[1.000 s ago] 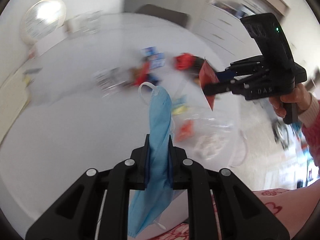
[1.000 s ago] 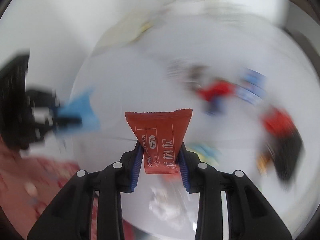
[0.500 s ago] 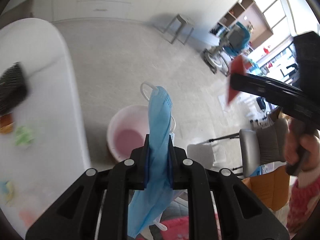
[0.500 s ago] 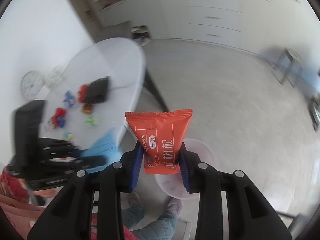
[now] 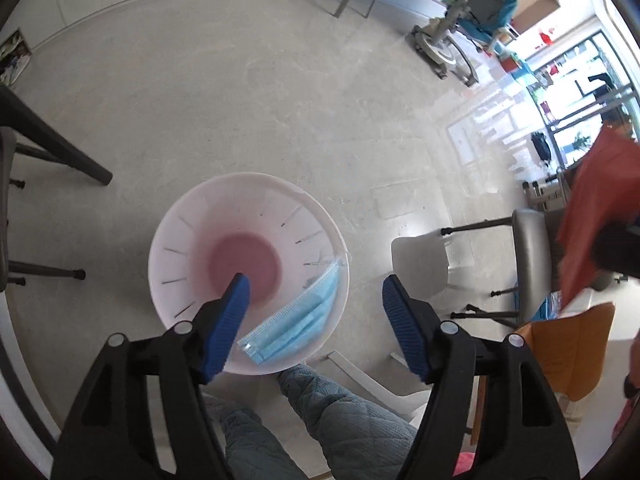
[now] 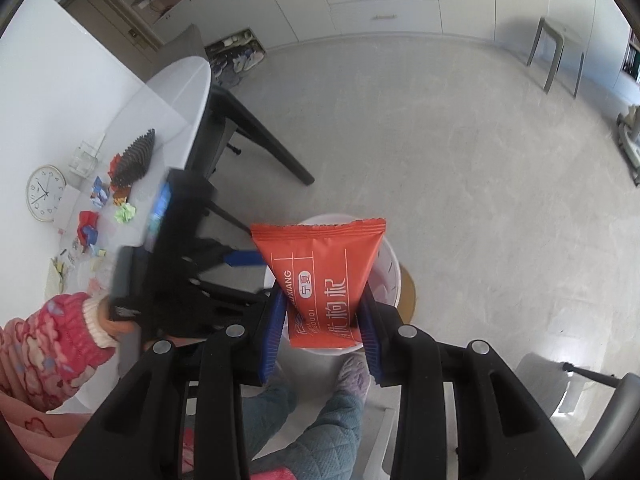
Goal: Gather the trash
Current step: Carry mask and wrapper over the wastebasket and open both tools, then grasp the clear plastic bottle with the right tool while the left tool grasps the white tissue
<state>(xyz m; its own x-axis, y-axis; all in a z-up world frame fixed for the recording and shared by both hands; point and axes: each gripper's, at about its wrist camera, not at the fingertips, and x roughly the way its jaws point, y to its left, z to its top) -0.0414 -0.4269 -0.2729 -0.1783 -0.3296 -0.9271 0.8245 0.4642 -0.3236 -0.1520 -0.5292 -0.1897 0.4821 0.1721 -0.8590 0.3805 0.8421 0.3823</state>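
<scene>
Low in the left view, our left tongs (image 5: 316, 300) are opening with nothing between them. The blue mask (image 5: 298, 322) they held a moment ago now lies inside the white bin (image 5: 172, 240) on the floor. Our right tongs (image 6: 322, 320) stay clamped on the orange snack packet (image 6: 320, 276), right over the bin. We think it drops next. More scraps wait on the bench (image 6: 168, 100), upper left.

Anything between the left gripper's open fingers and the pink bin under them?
Nothing solid. In the left wrist view, the left gripper has jaws opening over the pink bin, with the blue face mask already inside against the bin's wall.
</scene>
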